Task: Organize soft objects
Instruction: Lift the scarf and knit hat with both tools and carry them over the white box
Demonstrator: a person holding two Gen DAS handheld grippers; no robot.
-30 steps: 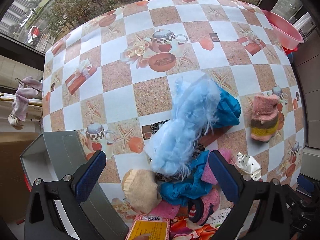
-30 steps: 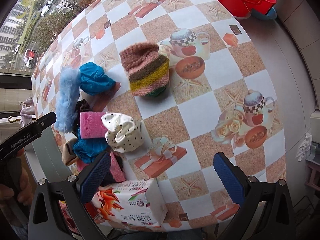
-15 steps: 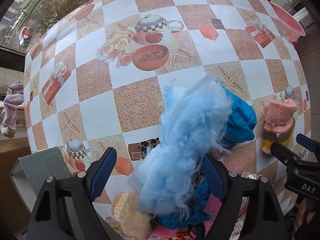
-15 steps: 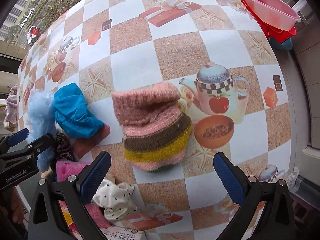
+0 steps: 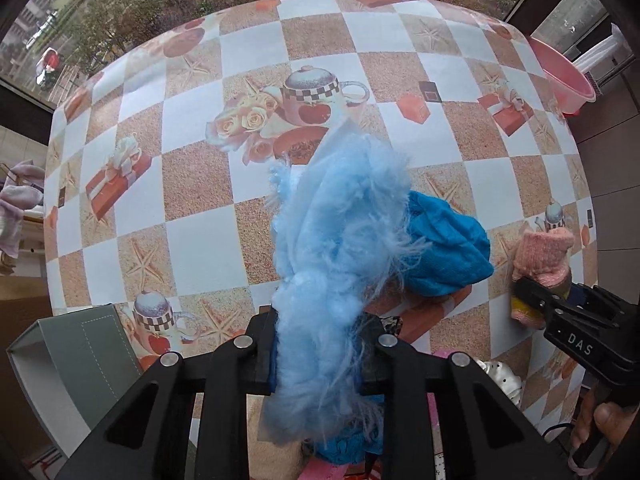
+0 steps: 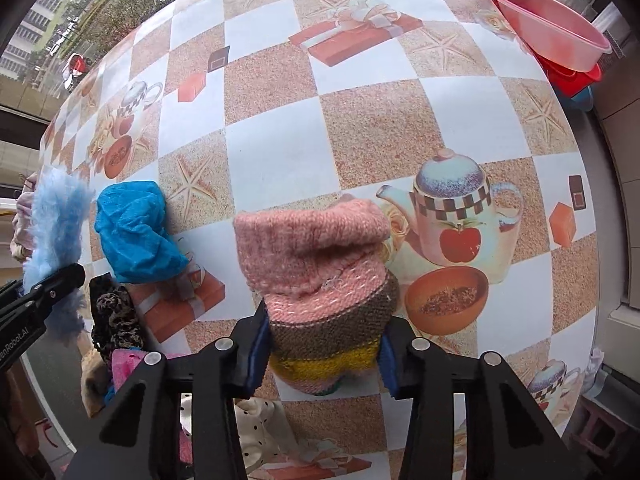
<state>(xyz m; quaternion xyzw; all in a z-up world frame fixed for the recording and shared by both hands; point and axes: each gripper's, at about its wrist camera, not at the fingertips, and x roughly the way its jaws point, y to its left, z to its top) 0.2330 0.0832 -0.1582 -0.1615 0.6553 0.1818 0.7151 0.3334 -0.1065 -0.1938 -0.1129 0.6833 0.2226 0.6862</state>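
Note:
My left gripper (image 5: 316,354) is shut on a fluffy light-blue piece (image 5: 340,248), which stands up between the jaws above the pile. My right gripper (image 6: 323,346) is shut on a pink, brown and yellow striped knitted hat (image 6: 320,276) that rests on the table. The hat also shows in the left wrist view (image 5: 540,268), with the right gripper (image 5: 560,304) on it. The fluffy piece shows at the left of the right wrist view (image 6: 56,224).
A bright blue cloth (image 6: 136,232) lies between the two held things. A dark patterned fabric (image 6: 116,316), a pink sponge (image 6: 128,364) and a polka-dot cloth (image 6: 256,428) lie near the front. A grey open box (image 5: 76,364) stands left. A pink basin (image 6: 548,28) sits far right.
Both grippers moved forward and closed: the left one on the fluffy light-blue piece, the right one on the striped knitted hat.

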